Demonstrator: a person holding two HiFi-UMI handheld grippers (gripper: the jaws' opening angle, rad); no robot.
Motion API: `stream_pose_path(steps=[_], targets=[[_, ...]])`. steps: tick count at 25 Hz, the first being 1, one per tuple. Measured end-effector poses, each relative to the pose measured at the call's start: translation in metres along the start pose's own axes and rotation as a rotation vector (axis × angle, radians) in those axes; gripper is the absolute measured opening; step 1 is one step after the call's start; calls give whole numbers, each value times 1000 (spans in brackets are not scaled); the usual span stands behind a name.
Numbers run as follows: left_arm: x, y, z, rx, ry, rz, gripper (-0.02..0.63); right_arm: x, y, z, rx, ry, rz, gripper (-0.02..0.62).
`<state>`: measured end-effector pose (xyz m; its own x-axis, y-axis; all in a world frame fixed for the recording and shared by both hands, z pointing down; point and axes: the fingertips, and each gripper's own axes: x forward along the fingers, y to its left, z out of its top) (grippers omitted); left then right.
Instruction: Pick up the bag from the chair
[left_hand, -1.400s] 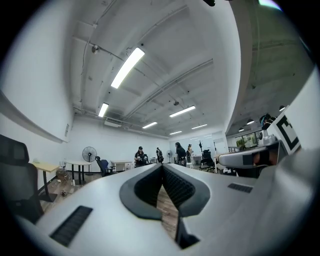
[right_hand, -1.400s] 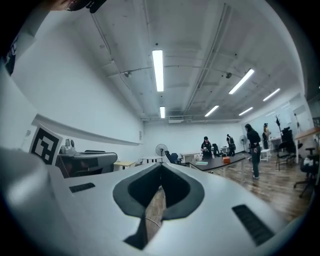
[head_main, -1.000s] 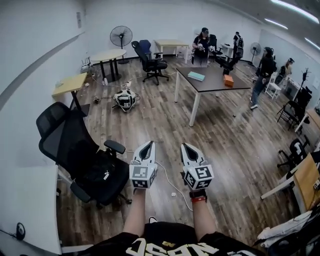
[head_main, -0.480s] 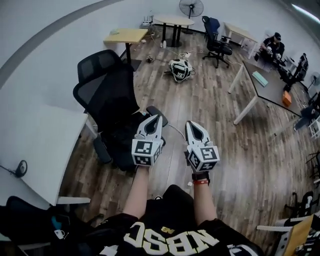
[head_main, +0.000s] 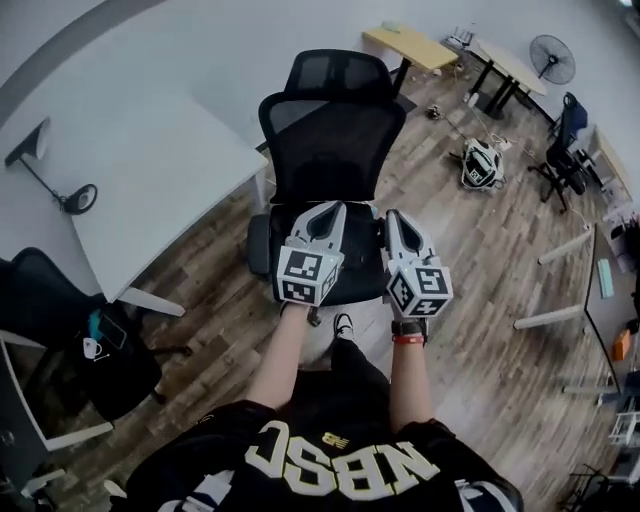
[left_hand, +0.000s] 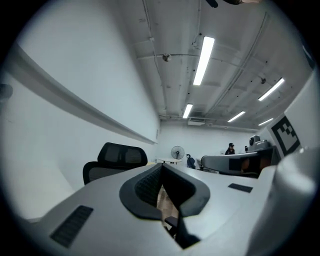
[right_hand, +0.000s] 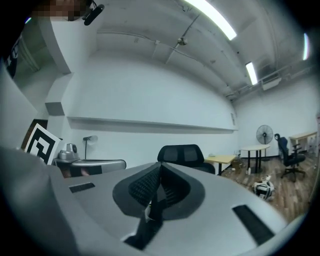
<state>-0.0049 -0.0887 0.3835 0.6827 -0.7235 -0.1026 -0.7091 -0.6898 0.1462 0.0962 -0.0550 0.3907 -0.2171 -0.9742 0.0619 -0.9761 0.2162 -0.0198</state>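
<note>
A black mesh office chair (head_main: 332, 135) stands straight ahead, its back toward the white wall. On its seat lies a black bag (head_main: 354, 268), mostly covered by my grippers and hard to tell apart from the dark seat. My left gripper (head_main: 329, 209) and right gripper (head_main: 393, 216) hover side by side over the seat, both shut with nothing between the pads. The left gripper view shows that gripper (left_hand: 161, 168) pointing level, past the chair's back (left_hand: 117, 158). In the right gripper view the other gripper (right_hand: 160, 167) points at the headrest (right_hand: 185, 155).
A white desk (head_main: 150, 150) with a lamp (head_main: 72, 196) stands to the left of the chair. Another dark chair (head_main: 55, 310) sits at the lower left. A black-and-white bag (head_main: 482, 165) lies on the wood floor to the right, near tables, a fan (head_main: 551, 56) and another office chair (head_main: 560, 150).
The view has swung left and down, so the chair moved from the left side to straight ahead. Both grippers now hang over its seat, still shut.
</note>
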Motion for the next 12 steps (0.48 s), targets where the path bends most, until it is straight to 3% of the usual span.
stream_pose_path(steps=[6, 12], targets=[[52, 54, -6, 15, 15, 151, 15, 89, -16, -8, -2, 42, 175, 11], [101, 81, -50, 13, 141, 233, 15, 148, -52, -51, 72, 135, 269, 11]])
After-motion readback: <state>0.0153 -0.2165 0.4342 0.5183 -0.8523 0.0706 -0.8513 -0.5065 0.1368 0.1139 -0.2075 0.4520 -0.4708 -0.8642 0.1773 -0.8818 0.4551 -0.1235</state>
